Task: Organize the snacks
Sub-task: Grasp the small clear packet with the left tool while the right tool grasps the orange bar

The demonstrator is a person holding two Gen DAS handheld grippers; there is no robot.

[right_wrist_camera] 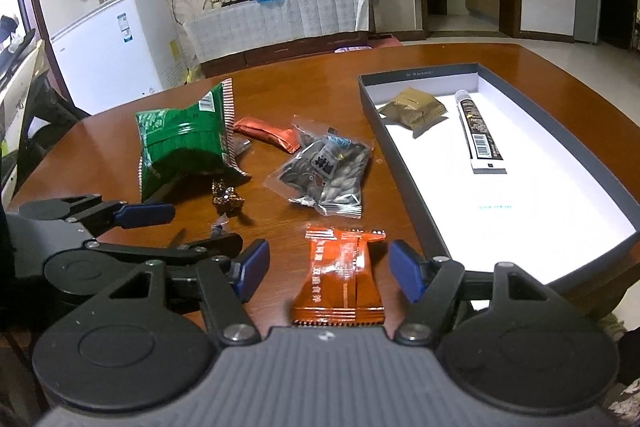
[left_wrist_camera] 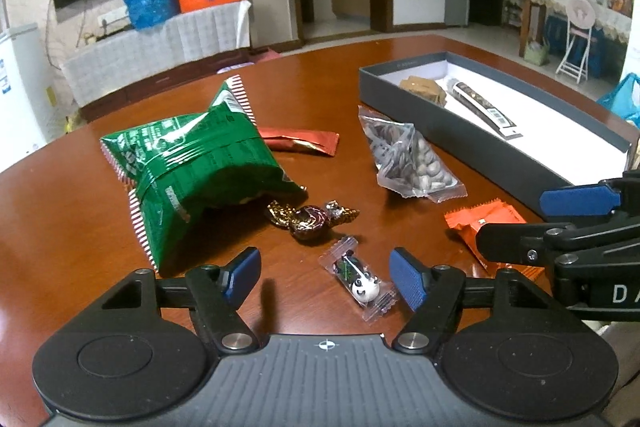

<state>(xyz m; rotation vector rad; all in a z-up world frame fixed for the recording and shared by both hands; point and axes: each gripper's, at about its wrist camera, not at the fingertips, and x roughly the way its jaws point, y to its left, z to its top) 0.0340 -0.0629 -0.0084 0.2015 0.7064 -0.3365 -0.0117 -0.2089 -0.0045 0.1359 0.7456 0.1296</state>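
On the brown table (left_wrist_camera: pixel 72 211) we count loose snacks: a green bag (left_wrist_camera: pixel 200 163), a red sachet (left_wrist_camera: pixel 304 141) behind it, a clear pack of seeds (left_wrist_camera: pixel 408 159), a foil candy (left_wrist_camera: pixel 310 221), a panda candy (left_wrist_camera: pixel 358 277) and an orange packet (right_wrist_camera: pixel 340 275). Our left gripper (left_wrist_camera: pixel 326 275) has its fingers partly open, the panda candy lying between them, untouched. Our right gripper (right_wrist_camera: pixel 328 269) stands likewise partly open, straddling the orange packet without pressing it. Just right of the packet, the grey box (right_wrist_camera: pixel 400 155) holds a brown pouch (right_wrist_camera: pixel 414 109) and a dark tube (right_wrist_camera: pixel 480 131), lying side by side at its far end.
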